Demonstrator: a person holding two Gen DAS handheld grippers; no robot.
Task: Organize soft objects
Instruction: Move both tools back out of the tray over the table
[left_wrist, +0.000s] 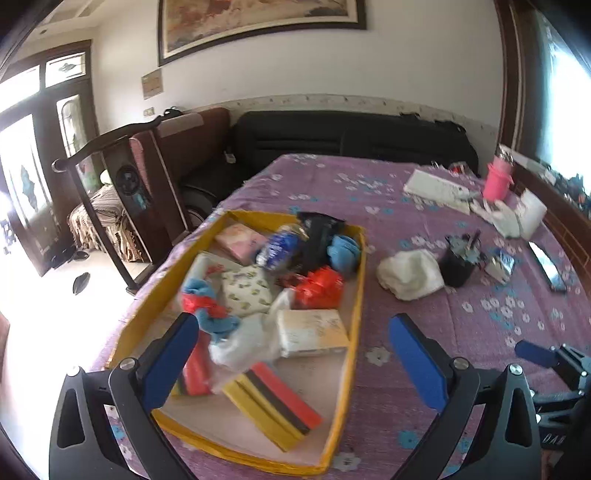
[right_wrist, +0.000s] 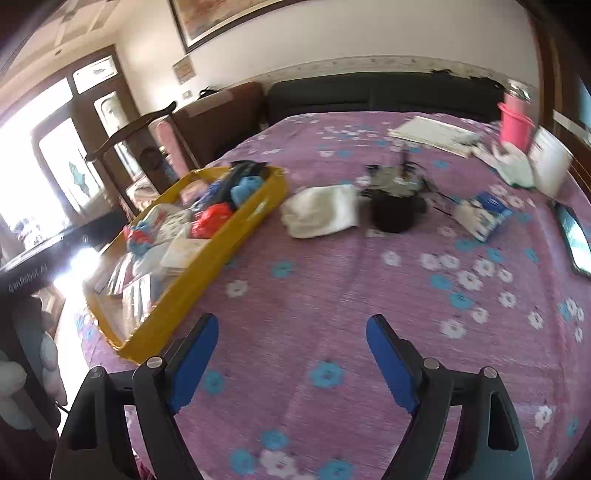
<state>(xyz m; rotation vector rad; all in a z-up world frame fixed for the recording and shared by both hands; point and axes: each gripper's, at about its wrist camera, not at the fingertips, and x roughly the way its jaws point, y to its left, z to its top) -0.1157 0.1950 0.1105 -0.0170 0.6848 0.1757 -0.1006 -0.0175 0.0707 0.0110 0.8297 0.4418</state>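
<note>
A yellow tray on the purple flowered cloth holds several soft things: a red bag, a blue sock, a clear plastic bag, a tissue pack and a striped sponge. My left gripper hangs open above the tray's near half, nothing between its pads. A white folded cloth lies right of the tray. My right gripper stands open over bare cloth, with the tray to its left. One of its blue fingers shows at the left view's right edge.
Beside the white cloth stand a black pen cup and a blue-white packet. A phone lies at the right edge. A pink cup, a white tub and a white book sit at the far right. A dark sofa is behind.
</note>
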